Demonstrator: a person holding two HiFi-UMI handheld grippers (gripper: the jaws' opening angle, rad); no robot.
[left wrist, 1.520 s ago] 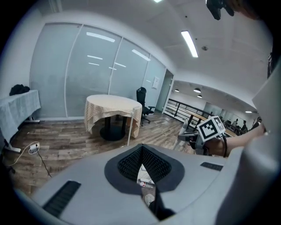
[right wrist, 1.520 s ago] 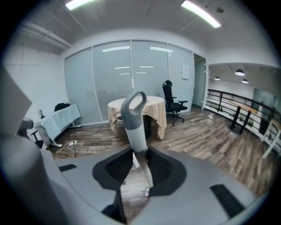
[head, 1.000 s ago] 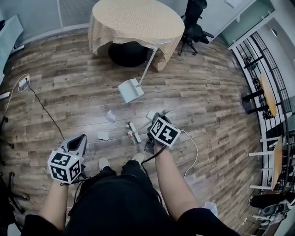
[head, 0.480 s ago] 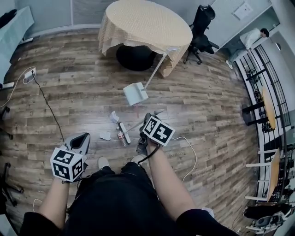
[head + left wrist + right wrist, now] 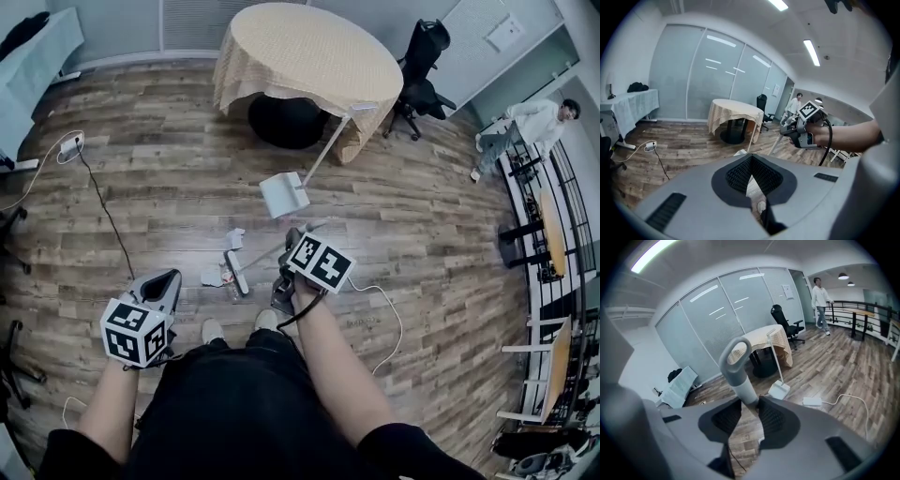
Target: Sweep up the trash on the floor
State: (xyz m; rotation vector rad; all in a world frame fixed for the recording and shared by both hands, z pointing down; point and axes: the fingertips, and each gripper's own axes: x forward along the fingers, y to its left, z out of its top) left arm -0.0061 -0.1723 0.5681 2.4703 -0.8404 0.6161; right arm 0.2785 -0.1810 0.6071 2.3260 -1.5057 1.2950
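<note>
My right gripper point(image 5: 292, 242) is shut on the grey handle of a broom point(image 5: 738, 372). Its head point(image 5: 236, 275) rests on the wood floor in front of my feet. Beside the head lie paper scraps point(image 5: 234, 238) point(image 5: 212, 277) and a small bottle point(image 5: 225, 275). A white dustpan point(image 5: 284, 194) stands just beyond them, with its long handle leaning on the table; it also shows in the right gripper view point(image 5: 779, 390). My left gripper point(image 5: 167, 279) hangs at the lower left, shut and holding nothing point(image 5: 750, 161).
A round table under a beige cloth point(image 5: 309, 56) stands ahead, with a black office chair point(image 5: 422, 66) to its right. A power strip and black cable point(image 5: 70, 145) lie at the left, and a white cable point(image 5: 384, 314) at the right. A person point(image 5: 534, 122) walks by the railing.
The broom head has slid left across the floor, away from the dustpan, pushing the bottle toward the left scrap. My left gripper has barely moved.
</note>
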